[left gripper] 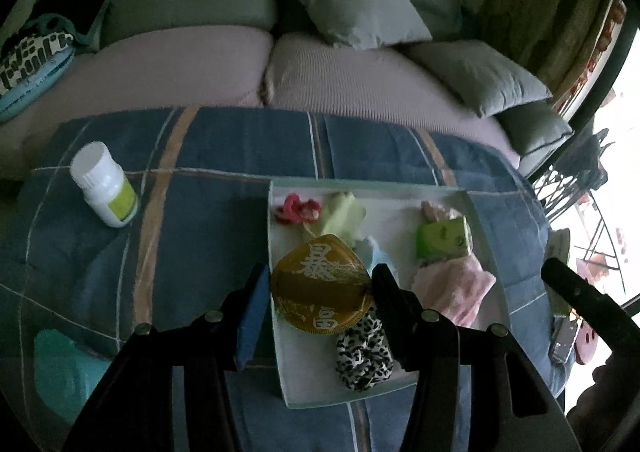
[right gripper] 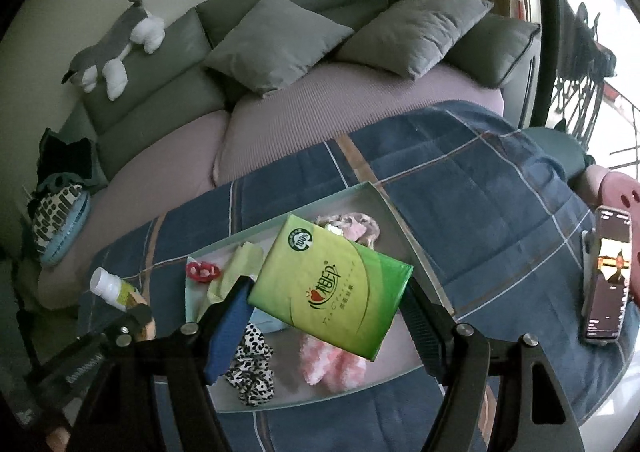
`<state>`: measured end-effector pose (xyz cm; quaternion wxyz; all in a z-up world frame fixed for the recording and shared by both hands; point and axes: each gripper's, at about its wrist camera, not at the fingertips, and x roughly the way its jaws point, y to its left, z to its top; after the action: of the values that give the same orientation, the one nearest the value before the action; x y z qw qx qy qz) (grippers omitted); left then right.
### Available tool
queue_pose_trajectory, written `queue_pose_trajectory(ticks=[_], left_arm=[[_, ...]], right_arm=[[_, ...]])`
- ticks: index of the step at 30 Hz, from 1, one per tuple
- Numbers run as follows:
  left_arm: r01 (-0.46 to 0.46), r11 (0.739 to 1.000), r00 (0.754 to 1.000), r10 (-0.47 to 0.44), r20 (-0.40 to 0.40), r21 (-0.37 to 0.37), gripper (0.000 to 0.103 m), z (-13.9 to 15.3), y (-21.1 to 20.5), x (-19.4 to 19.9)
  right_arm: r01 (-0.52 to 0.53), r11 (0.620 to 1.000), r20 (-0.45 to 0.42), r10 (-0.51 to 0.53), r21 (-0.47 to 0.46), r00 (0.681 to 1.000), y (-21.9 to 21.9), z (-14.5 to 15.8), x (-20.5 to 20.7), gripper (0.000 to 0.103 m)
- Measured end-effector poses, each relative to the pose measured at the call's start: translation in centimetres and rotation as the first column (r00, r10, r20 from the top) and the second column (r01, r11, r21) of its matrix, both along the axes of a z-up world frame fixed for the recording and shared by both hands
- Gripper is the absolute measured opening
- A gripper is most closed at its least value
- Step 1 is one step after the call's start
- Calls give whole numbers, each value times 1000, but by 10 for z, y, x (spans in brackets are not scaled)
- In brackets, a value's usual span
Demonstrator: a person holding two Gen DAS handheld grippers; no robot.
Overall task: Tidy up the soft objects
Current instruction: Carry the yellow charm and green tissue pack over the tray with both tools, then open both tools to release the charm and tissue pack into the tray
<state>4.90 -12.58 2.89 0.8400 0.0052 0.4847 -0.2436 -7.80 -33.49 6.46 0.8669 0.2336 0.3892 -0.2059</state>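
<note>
A blue plaid quilt (left gripper: pixel 208 155) covers the table in front of the sofa. Toward its far left corner a white pill bottle (left gripper: pixel 105 184) stands tilted. A shallow pale tray (right gripper: pixel 404 219) sits in the middle of the quilt. Near the right edge a phone (right gripper: pixel 608 276) lies with its screen lit, touching a pink item (right gripper: pixel 618 187) that I cannot make out.

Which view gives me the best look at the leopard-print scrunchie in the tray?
The left wrist view: the leopard-print scrunchie lies almost whole on the tray, only its upper edge tucked under the gold pouch. In the right wrist view the scrunchie is partly hidden behind the blue finger pad.
</note>
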Motion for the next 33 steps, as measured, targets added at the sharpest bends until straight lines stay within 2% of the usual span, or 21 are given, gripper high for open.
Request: queue_pose_trajectory(ticks=[6, 15, 27, 33], left_arm=[[28, 999, 999, -26, -47, 25, 54, -18, -13, 0], [43, 996, 990, -31, -135, 84, 54, -55, -26, 6], [82, 990, 983, -62, -172, 113, 54, -70, -37, 5], [87, 988, 979, -61, -192, 126, 54, -79, -39, 7]], right_arm=[[-5, 1000, -45, 6, 23, 999, -5, -20, 12, 76], [-69, 993, -95, 78, 92, 992, 2, -54, 41, 76], [-89, 988, -174, 110, 126, 979, -1, -88, 65, 76], [-88, 986, -190, 113, 139, 975, -2, -95, 67, 77]])
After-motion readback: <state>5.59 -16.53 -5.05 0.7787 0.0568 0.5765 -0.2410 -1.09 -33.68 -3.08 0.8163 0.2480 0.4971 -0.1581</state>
